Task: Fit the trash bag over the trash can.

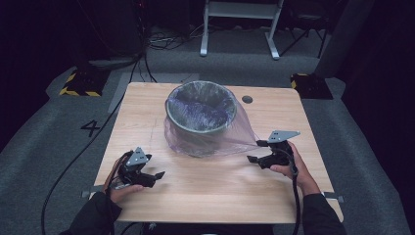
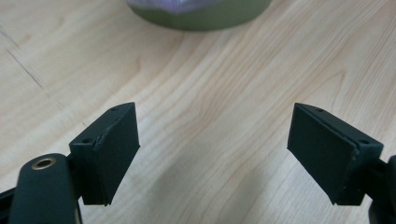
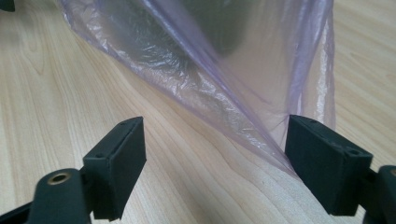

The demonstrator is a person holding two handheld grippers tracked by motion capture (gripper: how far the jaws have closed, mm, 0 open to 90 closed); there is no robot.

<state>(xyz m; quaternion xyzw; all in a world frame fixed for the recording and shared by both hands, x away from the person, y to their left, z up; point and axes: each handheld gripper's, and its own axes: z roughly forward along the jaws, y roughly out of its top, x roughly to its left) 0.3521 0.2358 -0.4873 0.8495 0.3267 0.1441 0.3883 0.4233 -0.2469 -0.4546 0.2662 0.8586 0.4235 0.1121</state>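
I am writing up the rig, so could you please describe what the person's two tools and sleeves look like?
Both are black: the left tool and right tool each carry a grey three-cornered plate, flat rectangular pads and a trailing black cable. The sleeves are dark.

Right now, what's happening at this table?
A person with a gripper in each hand is fitting a thin purple bag over a small green bin on the wooden table. The bag lines the bin and is pulled out in a stretched corner toward the right gripper, whose open jaws sit at its tip. The left gripper, also open, is apart from the bin over bare wood.
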